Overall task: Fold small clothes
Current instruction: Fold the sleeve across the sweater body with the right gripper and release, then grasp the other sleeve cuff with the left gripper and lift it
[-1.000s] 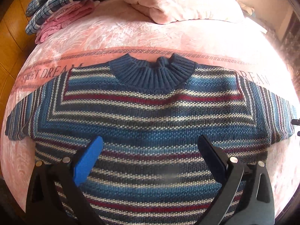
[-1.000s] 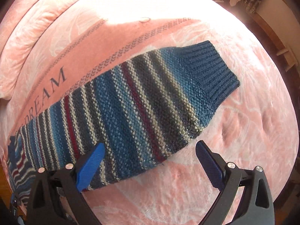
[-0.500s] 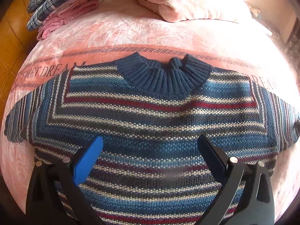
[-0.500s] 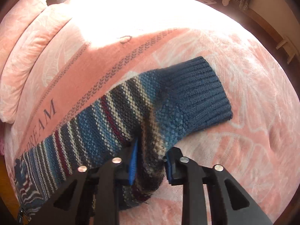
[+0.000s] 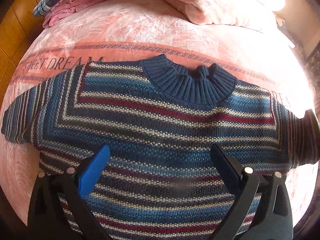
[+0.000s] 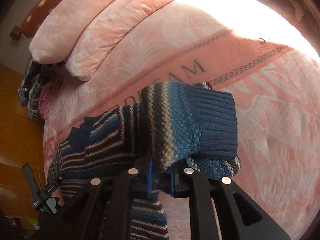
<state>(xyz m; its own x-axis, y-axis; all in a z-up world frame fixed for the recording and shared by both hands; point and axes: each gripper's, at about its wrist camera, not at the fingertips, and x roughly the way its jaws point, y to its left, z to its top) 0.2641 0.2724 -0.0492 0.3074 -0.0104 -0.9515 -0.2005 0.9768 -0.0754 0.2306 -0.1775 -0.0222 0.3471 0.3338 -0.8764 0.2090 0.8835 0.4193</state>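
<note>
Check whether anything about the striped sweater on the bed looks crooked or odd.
The blue striped knit sweater lies flat, but its ribbed navy collar is puckered on one side. One sleeve is lifted, pinched in the right hand-held gripper.

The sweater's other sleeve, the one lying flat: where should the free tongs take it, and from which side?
Probably at the sleeve's outer end, coming in from the sweater's outer left side. That sleeve lies flat on the pink bedspread, so its edge is free to pinch. The left tongs hover open over the chest; the right tongs grip the other sleeve.
</note>
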